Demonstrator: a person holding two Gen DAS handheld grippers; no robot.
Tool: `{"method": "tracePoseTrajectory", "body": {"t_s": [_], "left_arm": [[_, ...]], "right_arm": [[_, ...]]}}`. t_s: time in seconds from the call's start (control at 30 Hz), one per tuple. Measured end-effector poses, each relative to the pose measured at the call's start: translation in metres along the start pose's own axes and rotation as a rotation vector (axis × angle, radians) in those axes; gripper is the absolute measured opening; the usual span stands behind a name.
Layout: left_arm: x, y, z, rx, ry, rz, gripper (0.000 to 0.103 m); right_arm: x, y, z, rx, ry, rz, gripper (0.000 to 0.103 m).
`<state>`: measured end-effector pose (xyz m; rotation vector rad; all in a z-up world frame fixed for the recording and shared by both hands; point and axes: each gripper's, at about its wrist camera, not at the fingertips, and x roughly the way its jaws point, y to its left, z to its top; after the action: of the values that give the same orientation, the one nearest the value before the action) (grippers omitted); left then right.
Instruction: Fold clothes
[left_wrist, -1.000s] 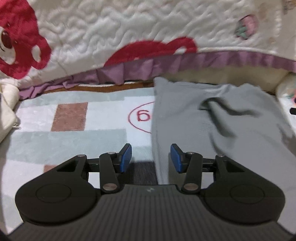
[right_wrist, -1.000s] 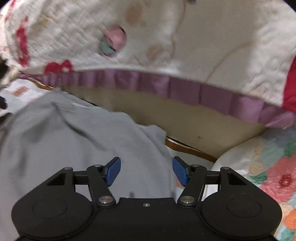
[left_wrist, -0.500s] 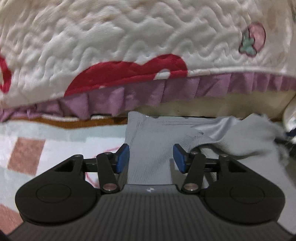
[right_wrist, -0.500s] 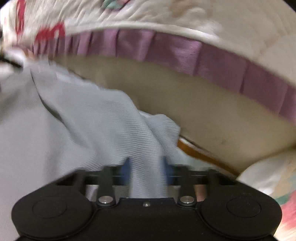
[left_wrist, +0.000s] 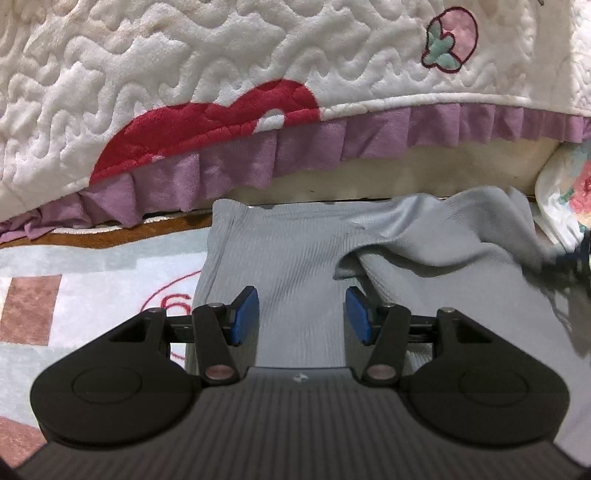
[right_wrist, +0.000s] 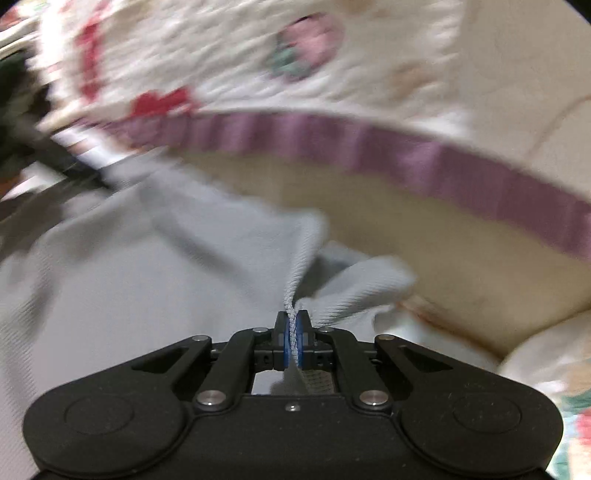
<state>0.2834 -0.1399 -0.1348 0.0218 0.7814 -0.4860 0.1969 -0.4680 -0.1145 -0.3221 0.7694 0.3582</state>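
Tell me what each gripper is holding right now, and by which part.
The right gripper is shut on the grey garment, pinching a bunched fold at its edge. The left gripper holds nothing: its jaws stand open over the flat cloth.

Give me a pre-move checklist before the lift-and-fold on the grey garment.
1. Right gripper shut on the grey ribbed knit garment: ok, fabric is pinched between its blue pads.
2. Left gripper gripping: not ok, jaws open, the cloth lies under them unpinched.
3. Layers in the right pinch: cannot tell.
4. Garment flat: not ok, a flap is folded over on its right side.
5. Garment free of the white quilted bedspread with purple ruffle: ok, the ruffle hangs behind it.
6. Patterned floor mat bare on the left: ok.
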Motion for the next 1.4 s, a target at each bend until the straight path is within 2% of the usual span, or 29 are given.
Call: {"method": "tracePoseTrajectory", "body": {"t_s": [0.03,0.07,0.17,0.23,0.27,0.37,0.4,0.53,0.6,0.73,0.8,0.83,0.87,0.9,0.93,1.03,1.17,1.23,1.3,1.4], "left_arm": [[-0.001,0.002,0.000,-0.012,0.005,-0.004,0.052],[-0.002,0.004,-0.001,-0.023,0.006,-0.006,0.052],[-0.006,0.006,-0.004,-0.047,0.006,-0.005,0.052],[-0.008,0.008,-0.006,-0.046,0.006,0.000,0.052],[-0.009,0.008,-0.006,-0.042,0.004,0.004,0.052],[-0.011,0.008,-0.006,-0.010,-0.008,0.032,0.052],[-0.011,0.008,-0.006,-0.003,-0.010,0.043,0.052],[-0.010,0.014,-0.003,-0.030,-0.011,0.065,0.052],[-0.009,0.015,-0.003,-0.031,-0.010,0.078,0.052],[-0.006,0.018,-0.004,-0.018,-0.004,0.102,0.052],[-0.006,0.020,-0.005,-0.030,0.000,0.111,0.052],[-0.006,0.021,-0.006,-0.037,0.002,0.116,0.052],[-0.007,0.022,-0.006,-0.050,0.001,0.119,0.052],[-0.009,0.023,-0.006,-0.065,-0.003,0.115,0.052],[-0.011,0.023,-0.006,-0.067,-0.007,0.111,0.052],[-0.013,0.022,-0.005,-0.043,-0.016,0.126,0.052],[-0.011,0.031,-0.002,-0.055,-0.014,0.121,0.052],[-0.005,0.033,0.002,-0.039,0.001,0.093,0.057],[0.004,0.029,0.008,0.013,0.020,0.078,0.057],[0.020,0.026,0.017,0.072,0.015,0.119,0.058]], "right_arm": [[0.002,0.000,-0.004,-0.003,0.040,0.059,0.012],[0.001,0.001,-0.007,0.002,0.069,0.107,0.011],[-0.008,-0.003,-0.010,0.051,0.053,0.169,0.022],[-0.015,-0.018,-0.008,0.193,0.005,0.260,0.041],[-0.018,-0.025,-0.007,0.265,-0.021,0.291,0.043],[-0.020,-0.038,-0.002,0.478,-0.105,0.306,0.043],[-0.018,-0.040,0.001,0.512,-0.114,0.294,0.043],[0.015,-0.017,0.010,0.323,0.030,0.174,0.043],[0.035,-0.007,0.008,0.270,0.078,0.103,0.043],[0.050,-0.007,0.006,0.270,0.046,0.058,0.050],[0.055,-0.011,0.011,0.282,0.047,0.050,0.049],[0.057,-0.013,0.013,0.288,0.048,0.047,0.041],[0.059,-0.015,0.015,0.296,0.051,0.044,0.027],[0.058,-0.018,0.018,0.310,0.059,0.043,0.006],[0.053,-0.022,0.021,0.327,0.051,0.034,0.006],[0.019,-0.040,0.024,0.410,-0.065,-0.032,0.006],[-0.029,-0.085,0.018,0.534,-0.184,-0.201,0.006],[-0.035,-0.104,0.019,0.522,-0.126,-0.329,0.006],[-0.034,-0.118,0.023,0.478,-0.062,-0.417,0.006],[-0.031,-0.126,0.028,0.410,-0.036,-0.434,0.006]]}}
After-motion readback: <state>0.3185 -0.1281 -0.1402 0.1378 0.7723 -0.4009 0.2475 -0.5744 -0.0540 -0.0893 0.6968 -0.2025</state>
